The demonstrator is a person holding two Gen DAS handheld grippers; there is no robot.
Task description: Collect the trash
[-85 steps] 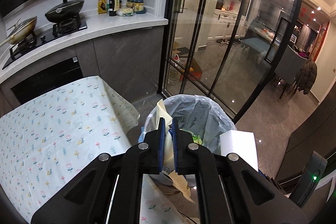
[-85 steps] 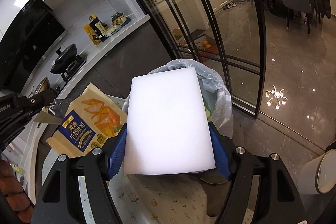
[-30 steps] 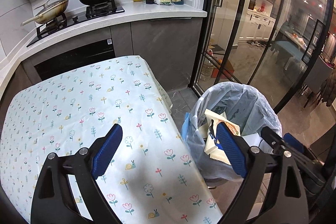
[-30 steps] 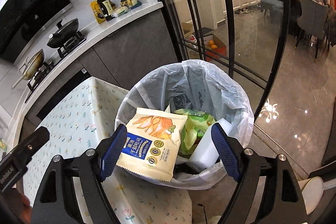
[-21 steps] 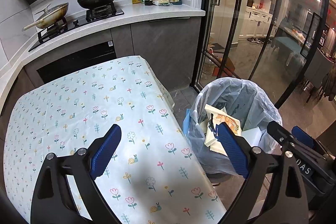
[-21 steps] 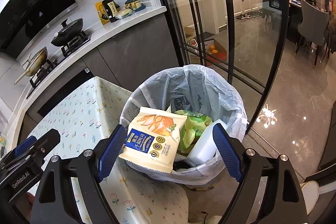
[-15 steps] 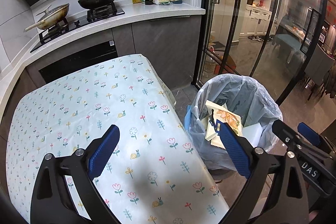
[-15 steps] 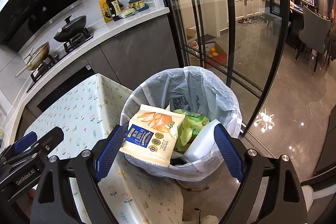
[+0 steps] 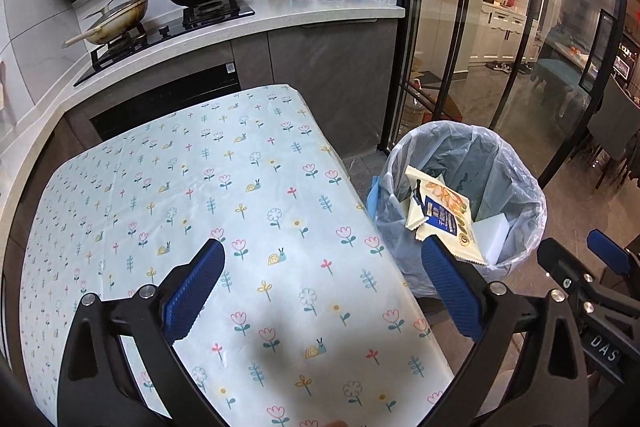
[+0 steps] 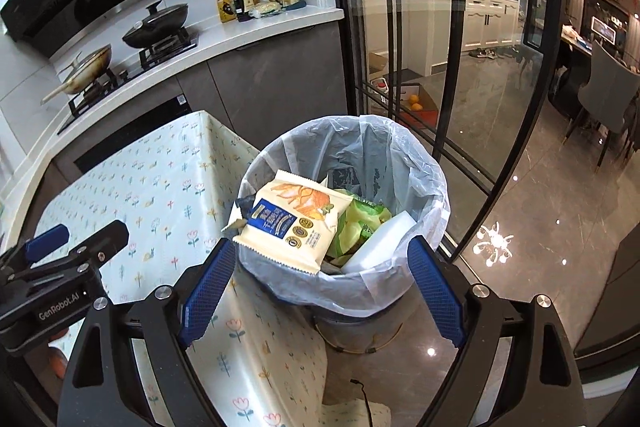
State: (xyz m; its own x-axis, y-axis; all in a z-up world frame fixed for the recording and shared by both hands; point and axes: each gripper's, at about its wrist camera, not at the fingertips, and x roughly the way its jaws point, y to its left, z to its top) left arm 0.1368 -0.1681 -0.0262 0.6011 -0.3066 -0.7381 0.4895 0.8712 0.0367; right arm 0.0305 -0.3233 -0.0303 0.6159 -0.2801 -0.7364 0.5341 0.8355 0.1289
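- Your left gripper (image 9: 320, 287) hangs over the flowered tablecloth (image 9: 192, 187); its jaws are opening, already wide, with nothing between them.
- Your right gripper (image 10: 320, 283) hovers at the near rim of the lined trash bin (image 10: 424, 163), jaws spread wide and empty.
- The bin stands on the floor just beside the table's edge.
- Inside it, a cream snack bag (image 10: 292, 219) lies on top, leaning on the near rim, with a green wrapper (image 10: 360, 227) and a white foam block (image 10: 380, 241) beside it.
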